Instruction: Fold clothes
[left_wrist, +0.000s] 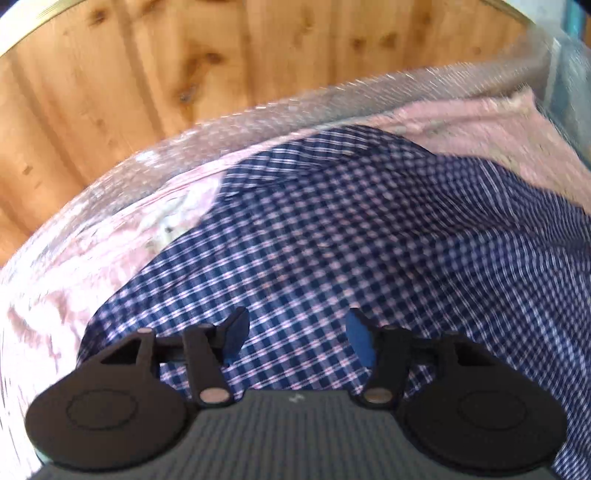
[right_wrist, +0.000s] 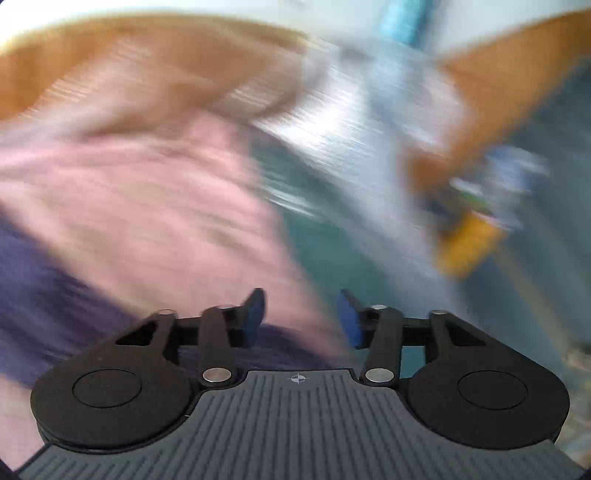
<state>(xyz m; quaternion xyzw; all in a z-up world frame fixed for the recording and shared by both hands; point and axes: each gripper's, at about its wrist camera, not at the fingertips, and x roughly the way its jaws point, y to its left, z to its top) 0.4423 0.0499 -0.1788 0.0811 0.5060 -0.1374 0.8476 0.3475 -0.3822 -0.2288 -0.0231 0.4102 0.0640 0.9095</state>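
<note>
Our right view smeared, both tongs, left (left_wrist: 295, 341) and right (right_wrist: 301, 317), agape, empty, checked shirt (left_wrist: 332, 229) over pink cloth (left_wrist: 517, 140), plank wall (left_wrist: 147, 66) behind.

Checked cloth shirt (left_wrist: 332, 229), seemingly matt

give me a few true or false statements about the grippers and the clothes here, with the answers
1. The left gripper is open over the blue checked shirt. True.
2. The checked shirt is folded into a neat square. False: it lies rumpled and spread out.
3. The shirt lies on a pink cloth. True.
4. The right gripper is clamped on a sleeve. False: its jaws stand apart with nothing between them.
5. The wall behind is white tile. False: it is wood panelling.
</note>
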